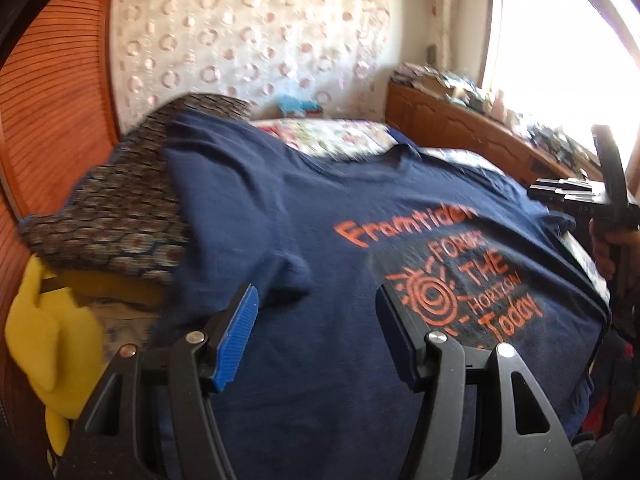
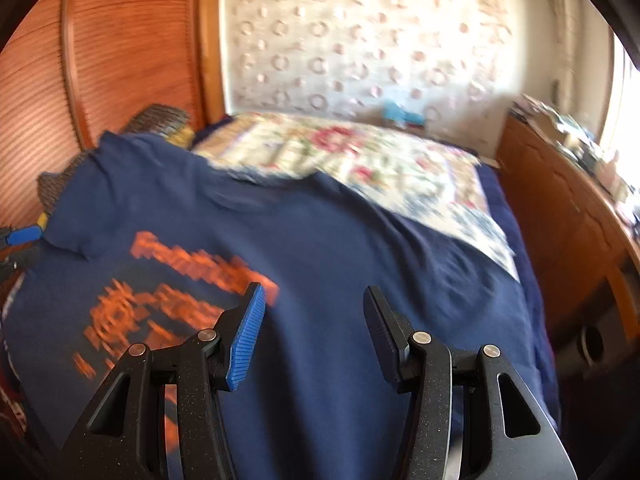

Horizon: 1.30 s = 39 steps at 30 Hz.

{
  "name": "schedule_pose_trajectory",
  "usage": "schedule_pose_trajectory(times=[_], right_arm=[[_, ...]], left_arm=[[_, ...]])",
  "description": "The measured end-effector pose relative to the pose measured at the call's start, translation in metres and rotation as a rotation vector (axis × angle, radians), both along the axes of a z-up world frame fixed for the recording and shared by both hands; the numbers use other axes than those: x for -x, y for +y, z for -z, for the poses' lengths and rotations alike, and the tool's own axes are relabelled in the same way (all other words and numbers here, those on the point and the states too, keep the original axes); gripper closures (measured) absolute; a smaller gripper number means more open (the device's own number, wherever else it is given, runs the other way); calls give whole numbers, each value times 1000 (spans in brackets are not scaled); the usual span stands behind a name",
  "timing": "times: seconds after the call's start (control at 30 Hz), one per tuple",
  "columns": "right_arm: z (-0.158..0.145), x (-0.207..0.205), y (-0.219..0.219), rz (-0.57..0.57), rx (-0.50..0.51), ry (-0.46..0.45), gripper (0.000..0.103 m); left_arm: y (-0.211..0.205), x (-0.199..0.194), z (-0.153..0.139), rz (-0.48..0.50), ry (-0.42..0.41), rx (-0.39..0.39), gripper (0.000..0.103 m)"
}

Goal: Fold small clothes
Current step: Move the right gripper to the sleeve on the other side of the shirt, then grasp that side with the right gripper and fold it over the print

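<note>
A navy t-shirt [image 1: 304,208] with orange print lies spread flat on the bed [image 2: 360,152]. The left gripper [image 1: 316,320] and right gripper [image 2: 314,316] hover above it, jaws spread wide and holding nothing, the cloth below and ahead of both

A bed [image 2: 524,304] carries a floral quilt [image 2: 360,156] with a navy T-shirt [image 1: 304,216] spread over it.

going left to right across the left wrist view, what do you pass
yellow cushion → patterned pillow → navy t-shirt with its orange print → right gripper at the edge, left gripper open above the shirt
</note>
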State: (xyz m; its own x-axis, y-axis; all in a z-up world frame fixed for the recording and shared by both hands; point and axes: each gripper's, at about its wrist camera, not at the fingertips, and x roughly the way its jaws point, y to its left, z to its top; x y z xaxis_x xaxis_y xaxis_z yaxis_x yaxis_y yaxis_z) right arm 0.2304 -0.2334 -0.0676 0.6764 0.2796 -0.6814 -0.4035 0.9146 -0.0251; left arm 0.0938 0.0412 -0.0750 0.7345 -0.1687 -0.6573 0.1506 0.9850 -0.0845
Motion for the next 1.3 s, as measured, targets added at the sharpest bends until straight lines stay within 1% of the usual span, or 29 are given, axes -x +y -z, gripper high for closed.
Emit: schedule_pose_trajectory(times=[0.1,0.2,0.27,0.4,0.47,0.53,0.57,0.7,0.8,0.87,0.9,1.13,1.2,1.23,1.3], right_arm=[[10,1,-40,74,13,35,51],[16,2,-78,141,25,42,51],[20,2,-101,184,34,47,51],[34,-4,-145,275,31,85,51],[40,-8,-157,302,21,107,51],[46,-11,-169,318,-11,137,51],[48,-12,-175,326,-31,151,51],[50,-11,-185,332,-85,186,51],[52,-11,-188,326,-96,203,52],[52,-9,-189,325,-105,211,53],[51,-10,-189,327,-109,215,53],[53,-14,-190,331,-143,230,55],[53,-17,-189,323,-168,237,62],[53,-17,-189,324,-166,232,63],[51,-15,-188,333,-144,212,72]], left_arm=[[-12,-11,10,23,40,-34,42],[-19,-20,18,37,84,-36,42],[-23,-25,21,47,102,-43,42],[-32,-32,24,67,127,-61,42],[-35,-35,28,78,146,-72,42],[-36,-39,32,83,162,-83,42],[-37,-39,32,83,156,-87,42],[-36,-40,32,85,155,-86,42],[-38,-42,32,88,155,-90,40],[-39,-45,33,95,157,-89,36],[-41,-46,34,101,158,-90,32],[-42,-50,36,96,166,-101,21],[-41,-50,36,90,168,-98,20],[-41,-50,36,89,169,-97,20],[-41,-51,36,87,169,-99,19]])
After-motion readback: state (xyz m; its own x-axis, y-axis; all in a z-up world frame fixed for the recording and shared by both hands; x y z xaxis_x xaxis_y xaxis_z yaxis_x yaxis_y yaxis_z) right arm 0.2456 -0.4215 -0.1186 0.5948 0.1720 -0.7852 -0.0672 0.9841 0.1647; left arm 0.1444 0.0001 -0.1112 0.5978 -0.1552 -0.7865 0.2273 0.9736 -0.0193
